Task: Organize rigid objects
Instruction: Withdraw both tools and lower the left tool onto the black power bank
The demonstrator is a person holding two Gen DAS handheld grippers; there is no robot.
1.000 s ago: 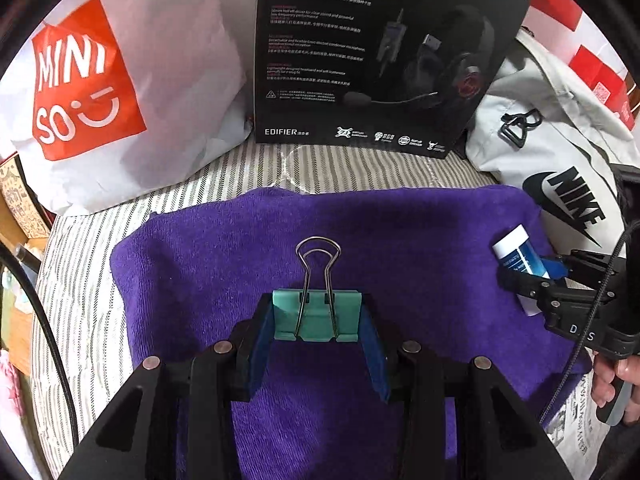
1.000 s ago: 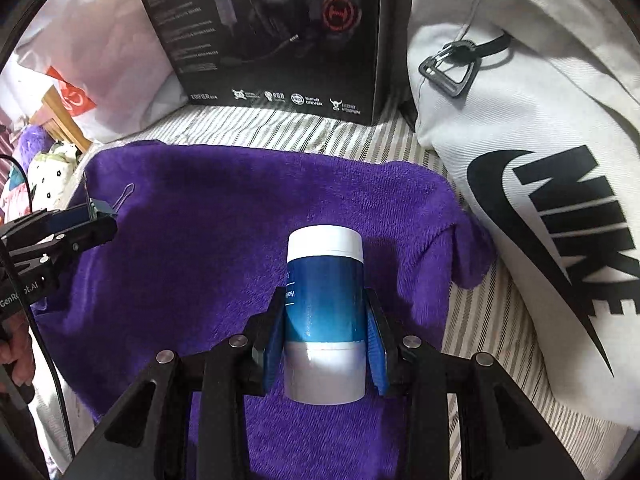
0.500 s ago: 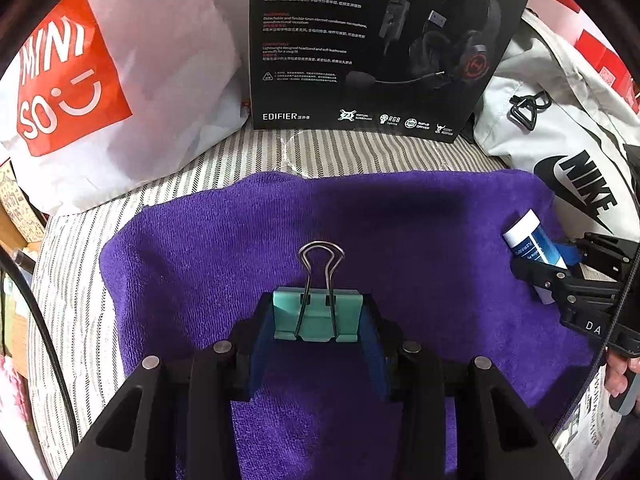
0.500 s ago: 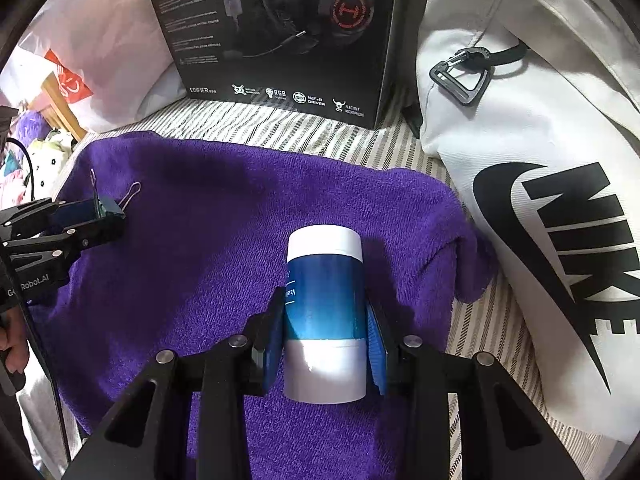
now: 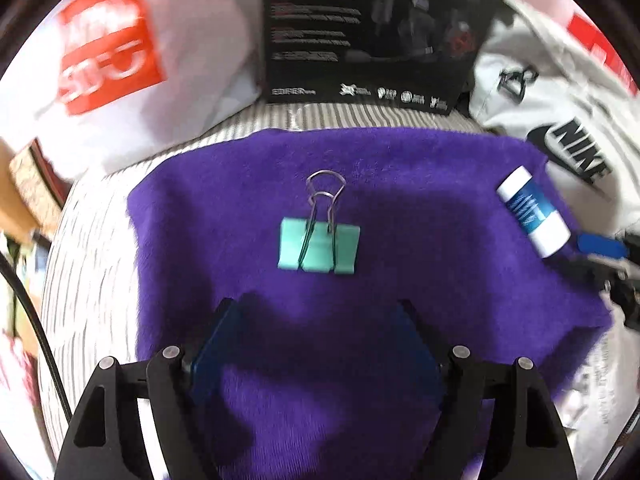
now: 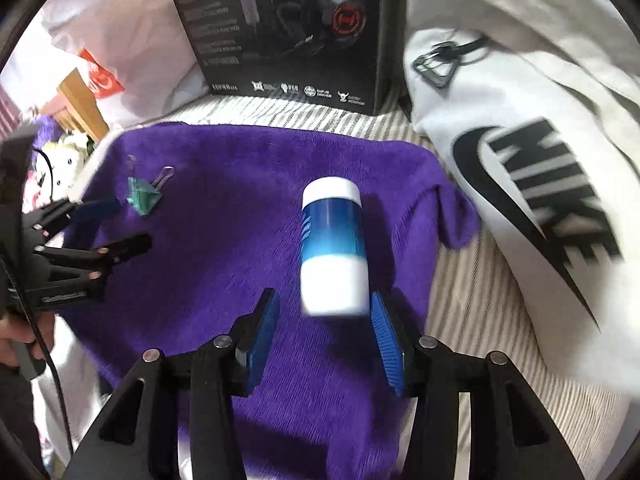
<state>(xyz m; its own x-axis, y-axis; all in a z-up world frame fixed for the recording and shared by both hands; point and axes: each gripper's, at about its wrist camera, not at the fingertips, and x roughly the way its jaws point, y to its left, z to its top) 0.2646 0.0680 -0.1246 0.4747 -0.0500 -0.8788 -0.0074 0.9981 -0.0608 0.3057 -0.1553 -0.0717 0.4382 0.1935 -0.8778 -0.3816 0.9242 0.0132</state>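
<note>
A teal binder clip (image 5: 319, 249) lies on the purple towel (image 5: 420, 264) in the left wrist view, just ahead of my left gripper (image 5: 316, 344), which is open and empty behind it. The clip also shows in the right wrist view (image 6: 143, 196). A blue and white bottle (image 6: 334, 252) lies on the towel (image 6: 224, 248), its near end between the spread blue pads of my right gripper (image 6: 324, 332), which is open. The bottle also shows at the right of the left wrist view (image 5: 532, 212).
A black headset box (image 5: 372, 32) stands behind the towel. A white Miniso bag (image 5: 112, 56) sits at the back left, a white Nike bag (image 6: 528, 184) on the right. The towel lies on striped bedding (image 5: 92, 248). My left gripper shows at the left of the right wrist view (image 6: 100, 224).
Both grippers have opened and drawn back. The clip and the bottle, held half a second ago, now lie free on the towel.
</note>
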